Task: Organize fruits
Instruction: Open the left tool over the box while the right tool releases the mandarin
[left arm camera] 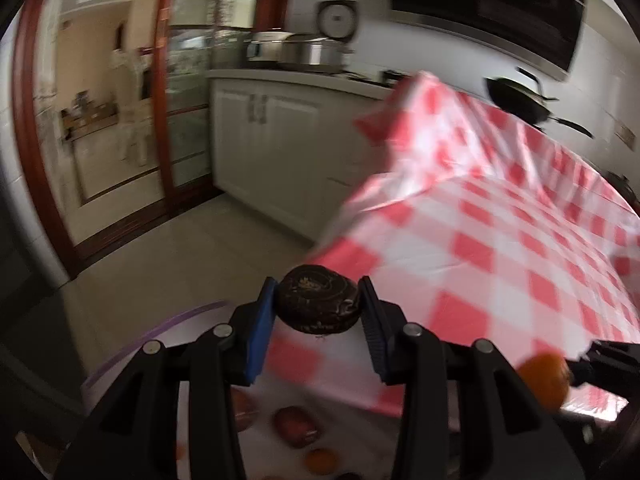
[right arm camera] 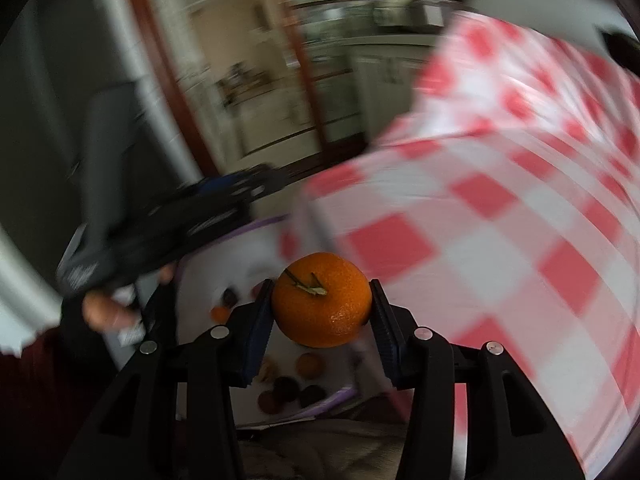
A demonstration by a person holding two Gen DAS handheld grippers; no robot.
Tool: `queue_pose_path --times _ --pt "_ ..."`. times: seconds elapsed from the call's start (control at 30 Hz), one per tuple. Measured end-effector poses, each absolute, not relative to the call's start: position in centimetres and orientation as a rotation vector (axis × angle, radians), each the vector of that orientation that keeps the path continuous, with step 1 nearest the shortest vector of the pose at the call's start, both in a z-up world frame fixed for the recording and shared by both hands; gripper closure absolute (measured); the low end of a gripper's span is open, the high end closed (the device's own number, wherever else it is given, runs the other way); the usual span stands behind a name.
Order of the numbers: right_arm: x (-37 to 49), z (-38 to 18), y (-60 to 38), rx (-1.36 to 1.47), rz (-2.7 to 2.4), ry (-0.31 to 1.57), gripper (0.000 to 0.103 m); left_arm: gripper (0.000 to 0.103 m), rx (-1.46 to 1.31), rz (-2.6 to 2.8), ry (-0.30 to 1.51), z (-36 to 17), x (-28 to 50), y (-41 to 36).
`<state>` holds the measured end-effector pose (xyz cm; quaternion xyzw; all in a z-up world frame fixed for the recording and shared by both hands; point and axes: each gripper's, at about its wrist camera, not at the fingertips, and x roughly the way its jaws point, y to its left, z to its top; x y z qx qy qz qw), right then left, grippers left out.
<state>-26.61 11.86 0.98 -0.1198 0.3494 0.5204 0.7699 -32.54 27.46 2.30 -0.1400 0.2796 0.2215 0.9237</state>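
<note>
Left gripper [left arm camera: 318,306] clamps a dark wrinkled fruit [left arm camera: 317,304], right gripper [right arm camera: 322,304] clamps an orange [right arm camera: 322,300], both above the red-checked tablecloth [left arm camera: 500,232].

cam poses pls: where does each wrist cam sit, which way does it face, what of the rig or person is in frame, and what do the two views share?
Left wrist: behind the left gripper, facing over the checked tablecloth toward kitchen cabinets; its fingers clamp a dark brown fruit; the right gripper's orange shows at lower right.
Right wrist: behind the right gripper, clamping the orange, facing the tablecloth, blurred; the left gripper and the person's hand show at left.
Shared: tablecloth, orange, purple-rimmed white tray with fruit.
</note>
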Motion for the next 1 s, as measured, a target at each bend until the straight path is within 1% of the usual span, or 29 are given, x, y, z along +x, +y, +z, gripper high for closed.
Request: queue_pose_path --times 0.13,0.27,0.4,0.5,0.57,0.67,0.73,1.0 --pt "-30.0 -0.6 15.2 -0.422 1.214 0.752 0.057 0.062 -0.334 0.547 0.627 0.0 -35.0 31.1" --pt "-31.6 -4.3 19.0 -0.595 1.254 0.851 0.057 0.062 -0.406 0.578 0.764 -4.1 -37.0 34.3" --pt "-32.3 -9.4 22.9 -0.760 1.256 0.979 0.057 0.062 -0.374 0.560 0.912 -7.6 -38.2 34.5" --pt "-33.0 -12.8 25.2 -0.856 1.233 1.018 0.057 0.061 -0.314 0.539 1.028 -10.4 -38.2 33.7" --pt "-33.1 -14.1 26.0 -0.883 1.222 1.037 0.057 0.061 -0.320 0.535 1.089 -12.2 -38.0 33.7" --pt "-33.1 -15.3 26.9 -0.911 1.195 1.037 0.057 0.061 -0.376 0.525 1.125 -13.5 -37.8 34.1" --pt "-32.9 -15.9 27.5 -0.914 1.174 1.050 0.057 0.061 -0.395 0.523 1.118 -13.4 -37.9 34.5" --pt "-31.3 -17.0 28.2 -0.846 1.150 1.093 0.056 0.060 -0.416 0.553 1.200 -14.5 -37.8 35.1"
